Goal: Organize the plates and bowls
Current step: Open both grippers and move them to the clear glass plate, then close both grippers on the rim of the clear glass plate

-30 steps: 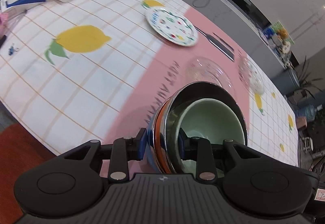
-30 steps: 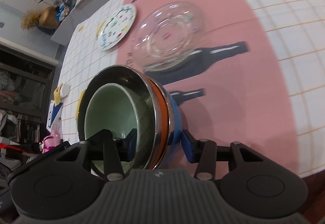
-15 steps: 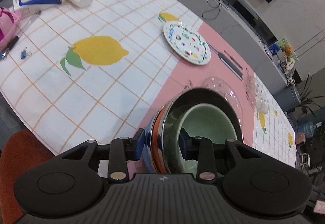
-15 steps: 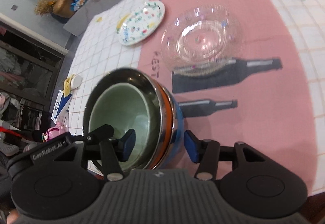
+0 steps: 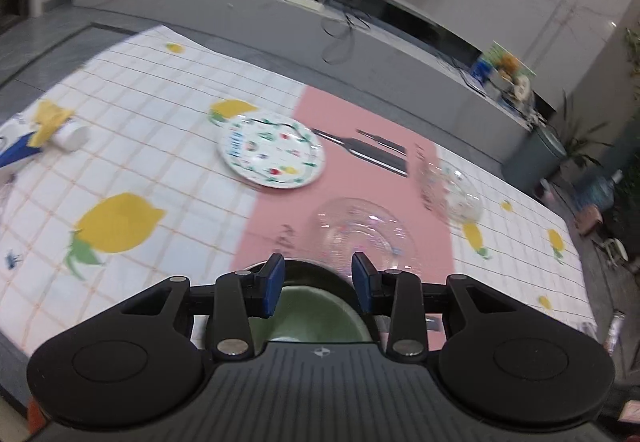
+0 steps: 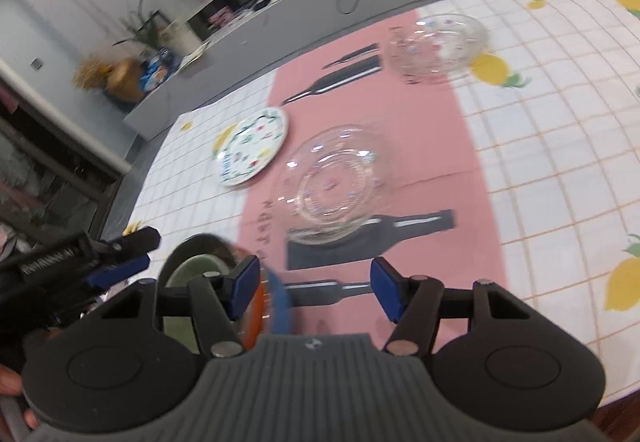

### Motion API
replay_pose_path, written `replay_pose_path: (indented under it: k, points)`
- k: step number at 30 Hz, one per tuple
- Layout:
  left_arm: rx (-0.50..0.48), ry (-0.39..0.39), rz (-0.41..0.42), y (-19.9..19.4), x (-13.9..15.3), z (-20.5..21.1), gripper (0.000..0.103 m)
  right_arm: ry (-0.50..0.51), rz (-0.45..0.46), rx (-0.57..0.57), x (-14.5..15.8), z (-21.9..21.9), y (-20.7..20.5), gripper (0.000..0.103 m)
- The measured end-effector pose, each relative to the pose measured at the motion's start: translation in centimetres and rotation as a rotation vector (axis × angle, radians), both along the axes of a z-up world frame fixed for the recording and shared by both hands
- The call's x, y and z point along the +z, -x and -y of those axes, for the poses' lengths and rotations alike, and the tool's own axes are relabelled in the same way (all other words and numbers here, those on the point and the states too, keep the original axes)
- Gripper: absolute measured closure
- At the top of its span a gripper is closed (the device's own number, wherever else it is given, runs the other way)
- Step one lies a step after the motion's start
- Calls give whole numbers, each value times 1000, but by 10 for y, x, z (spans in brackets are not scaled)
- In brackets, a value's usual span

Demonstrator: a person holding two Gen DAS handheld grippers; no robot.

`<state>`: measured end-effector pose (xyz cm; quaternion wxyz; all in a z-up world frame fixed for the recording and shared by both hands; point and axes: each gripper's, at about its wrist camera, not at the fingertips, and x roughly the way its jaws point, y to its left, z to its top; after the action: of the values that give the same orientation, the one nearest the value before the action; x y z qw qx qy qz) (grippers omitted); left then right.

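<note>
Shiny metal bowl (image 5: 320,270) with a smooth, glazed-looking green bowl (image 5: 316,318) inside; two clear glass dishes (image 6: 332,181) (image 6: 438,43); glossy painted plate (image 5: 272,149); smooth printed cloth (image 5: 140,145) over the bench; matt black plastic claw (image 5: 318,284) bodies, ribbed

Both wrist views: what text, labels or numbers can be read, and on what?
No text reads clearly.
Pink cloth panel: dark lettering near the stacked bowls, blurred.
Patterned plate: blue marks, blurred.
Left gripper: white label on its body, blurred; its jaws have just been opening, nothing gripped between them.
</note>
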<state>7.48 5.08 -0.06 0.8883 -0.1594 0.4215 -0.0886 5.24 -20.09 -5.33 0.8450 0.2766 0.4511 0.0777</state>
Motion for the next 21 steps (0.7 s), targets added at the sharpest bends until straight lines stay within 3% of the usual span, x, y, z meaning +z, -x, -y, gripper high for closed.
replay_pose_path:
  k: [5,13,15,21]
  points:
    - [-30,32,-67,-29,-9,15,61,-11,-23,-48,-13,18,-3,42]
    - [-187,-36,-137,-75,-22,27,63,-11,-21,-73,-30,33,-25,51]
    - [-202,-59,-145,-88,-26,29,64,-18,-29,-71,-36,34,-33,57]
    - [-240,-111,-230,-127,-52,34,70,-9,-63,-68,-53,29,-61,58]
